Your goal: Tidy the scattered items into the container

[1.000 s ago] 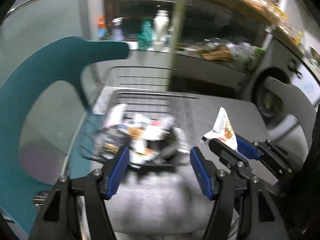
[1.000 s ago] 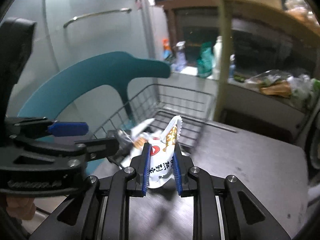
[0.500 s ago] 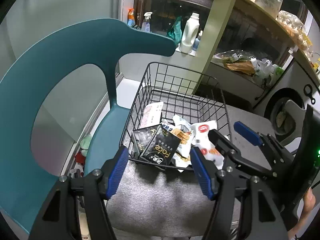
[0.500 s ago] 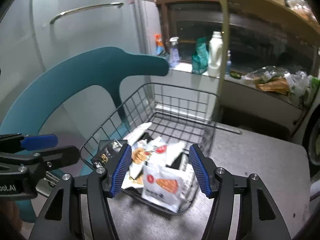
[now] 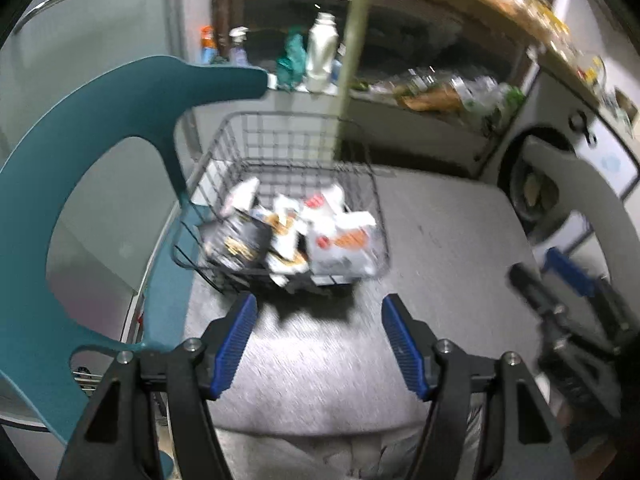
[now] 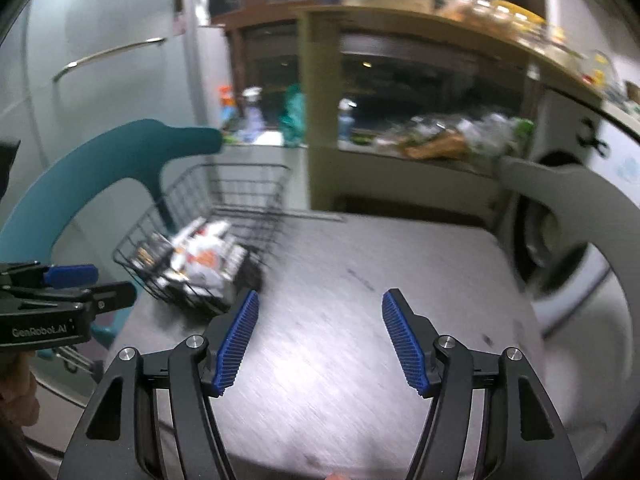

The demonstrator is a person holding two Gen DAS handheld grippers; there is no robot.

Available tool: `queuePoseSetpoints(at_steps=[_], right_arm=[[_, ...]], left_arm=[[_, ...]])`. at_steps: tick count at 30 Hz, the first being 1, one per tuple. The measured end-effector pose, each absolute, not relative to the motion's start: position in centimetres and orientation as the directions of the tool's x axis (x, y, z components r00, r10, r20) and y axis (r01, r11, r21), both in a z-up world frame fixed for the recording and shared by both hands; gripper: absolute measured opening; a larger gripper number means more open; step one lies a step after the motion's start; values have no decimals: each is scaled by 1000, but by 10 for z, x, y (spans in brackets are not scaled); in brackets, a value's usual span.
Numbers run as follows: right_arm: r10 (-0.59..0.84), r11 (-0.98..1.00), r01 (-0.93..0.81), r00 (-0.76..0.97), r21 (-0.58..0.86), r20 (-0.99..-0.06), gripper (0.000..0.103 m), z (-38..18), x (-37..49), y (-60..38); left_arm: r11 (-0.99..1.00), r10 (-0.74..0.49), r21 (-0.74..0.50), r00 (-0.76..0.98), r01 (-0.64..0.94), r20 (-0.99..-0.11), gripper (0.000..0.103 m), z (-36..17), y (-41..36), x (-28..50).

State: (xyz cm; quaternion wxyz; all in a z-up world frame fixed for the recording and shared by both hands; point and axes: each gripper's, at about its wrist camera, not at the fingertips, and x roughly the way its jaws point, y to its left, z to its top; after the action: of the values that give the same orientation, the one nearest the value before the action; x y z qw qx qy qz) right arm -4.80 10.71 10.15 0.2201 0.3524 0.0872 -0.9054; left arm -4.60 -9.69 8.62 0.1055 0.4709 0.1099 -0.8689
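Observation:
A black wire basket (image 5: 280, 120) stands on the grey table (image 5: 440, 232) at its left edge and holds several snack packets (image 5: 332, 236), white and black. My left gripper (image 5: 318, 340) hangs open just in front of the basket, with nothing between its blue pads. My right gripper (image 6: 318, 340) is over bare table (image 6: 360, 264) to the right of the basket (image 6: 240, 184); its jaws are opening and hold nothing. The packets (image 6: 200, 256) are blurred in the right wrist view. The left gripper (image 6: 76, 284) shows at that view's left edge, and the right gripper (image 5: 560, 276) at the left wrist view's right edge.
A teal chair (image 5: 80, 152) curves round the basket's left side. A grey chair back (image 6: 580, 208) stands at the table's right, with a washing machine (image 5: 532, 192) behind it. Bottles (image 5: 320, 56) and bags sit on a ledge beyond the table.
The right gripper let go of the white snack packet, which now lies in the basket, then opened wide and drew back to the right. The left gripper stayed open.

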Motion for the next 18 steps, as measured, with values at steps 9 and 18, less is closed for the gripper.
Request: queuePoseSetpoints(at_steps=[9,18], right_arm=[[-260,-948,314,-647,60,-717,64,82,4,210],[-260,-950,304,-664,64,-701,64,80,25,227]], left_arm=[[-980,-35,-65,-487,187,-873,70,70,-32,-21],[-987,-39,-51,-546,150,-837,70,92,6,33]])
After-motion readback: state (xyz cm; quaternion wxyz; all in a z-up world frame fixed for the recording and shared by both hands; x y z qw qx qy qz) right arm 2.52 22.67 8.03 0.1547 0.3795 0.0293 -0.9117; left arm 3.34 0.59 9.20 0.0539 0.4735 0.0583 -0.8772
